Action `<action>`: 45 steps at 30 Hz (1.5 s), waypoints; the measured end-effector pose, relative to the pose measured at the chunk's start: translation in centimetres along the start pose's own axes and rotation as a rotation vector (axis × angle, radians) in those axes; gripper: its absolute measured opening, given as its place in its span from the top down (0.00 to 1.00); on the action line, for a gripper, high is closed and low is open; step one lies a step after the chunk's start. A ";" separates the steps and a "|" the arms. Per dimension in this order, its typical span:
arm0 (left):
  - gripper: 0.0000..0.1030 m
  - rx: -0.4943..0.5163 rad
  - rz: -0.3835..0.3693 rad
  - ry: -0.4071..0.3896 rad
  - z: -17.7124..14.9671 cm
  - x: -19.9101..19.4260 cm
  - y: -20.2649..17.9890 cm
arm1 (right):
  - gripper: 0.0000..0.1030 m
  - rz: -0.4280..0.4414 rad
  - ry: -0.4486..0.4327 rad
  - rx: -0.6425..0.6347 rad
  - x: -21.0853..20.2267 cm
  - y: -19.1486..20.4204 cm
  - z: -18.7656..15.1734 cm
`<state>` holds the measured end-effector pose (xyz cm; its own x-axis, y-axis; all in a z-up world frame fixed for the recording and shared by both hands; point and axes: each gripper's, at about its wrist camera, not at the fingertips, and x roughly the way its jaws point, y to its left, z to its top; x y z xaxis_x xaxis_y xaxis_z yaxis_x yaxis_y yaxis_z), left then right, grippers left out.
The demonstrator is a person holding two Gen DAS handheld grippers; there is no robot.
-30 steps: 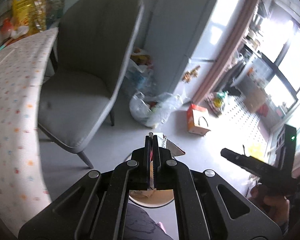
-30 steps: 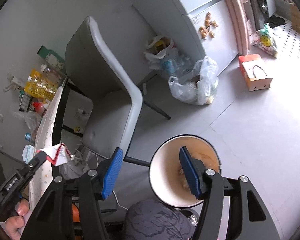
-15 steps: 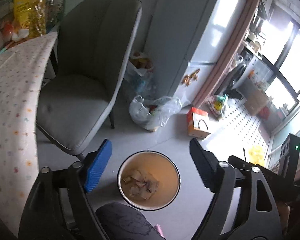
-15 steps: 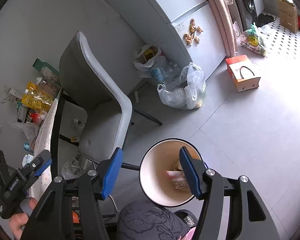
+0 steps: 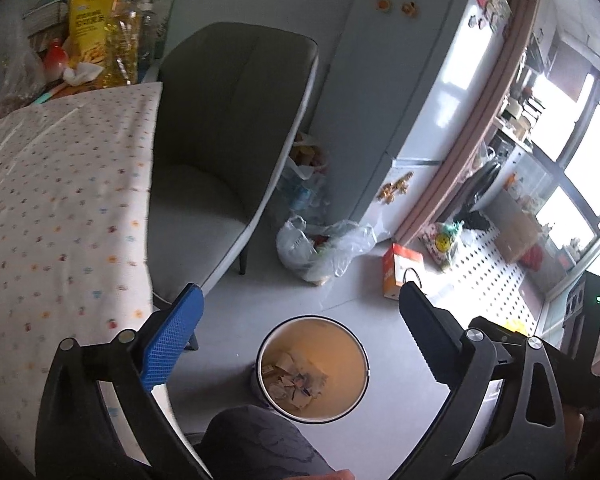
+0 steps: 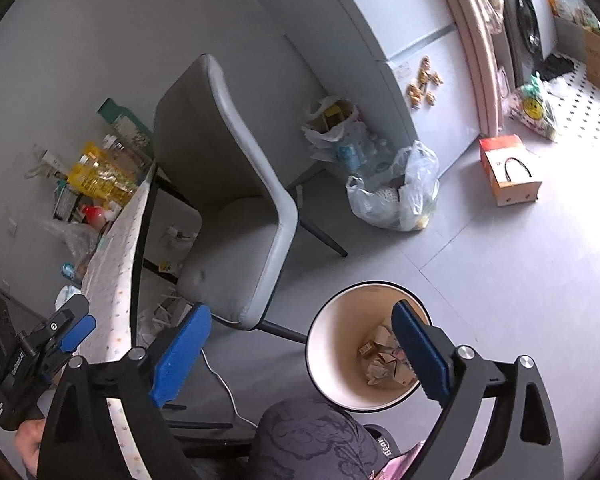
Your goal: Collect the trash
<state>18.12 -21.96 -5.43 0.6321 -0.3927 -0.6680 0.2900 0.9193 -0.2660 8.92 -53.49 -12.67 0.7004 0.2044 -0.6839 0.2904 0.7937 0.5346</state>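
You hold both tools over the round waste bin (image 5: 312,368), which stands on the grey floor just in front of your knee (image 5: 260,440), and that explains the pose: each one tilts downward so its fingers frame the bin's open mouth. The left gripper (image 5: 296,336) has its jaws opening wide, with nothing between them; the crumpled paper scraps (image 5: 292,378) lie at the bottom of the bin, directly below the gap. The right gripper (image 6: 300,356) is likewise opening, its blue pads (image 6: 180,356) well apart and empty, with the same bin seen past its right-hand finger.

Your trash, then, sits inside the bin rather than in either tool, so I judge this drop as done. Both tools are spread, probably so that nothing clings to the ribbed pads.

The bin is placed beside the table (image 5: 60,200) and near the grey chair (image 5: 228,140), within easy reach of the tabletop. At the far end of the spotted cloth, a crumpled white tissue (image 5: 80,74) lies among the bottles and packets; it may be your next piece, though I cannot tell whether it counts as trash
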 end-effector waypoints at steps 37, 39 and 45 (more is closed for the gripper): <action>0.06 -0.033 0.104 -0.253 -1.7 -18.4 6.5 | 0.08 0.074 -0.045 -0.390 -8.6 16.9 -4.9; 0.06 -0.030 0.111 -0.264 -2.0 -19.3 6.7 | 0.08 0.081 -0.054 -0.405 -9.2 17.6 -5.4; 0.06 -0.014 0.132 -0.300 -2.6 -22.0 6.8 | 0.08 0.104 -0.076 -0.444 -11.1 19.2 -6.4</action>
<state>4.32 -7.04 5.63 0.8476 -0.2585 -0.4635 0.1830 0.9621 -0.2020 2.56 -36.91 2.01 0.7618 0.2668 -0.5903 -0.0800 0.9430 0.3230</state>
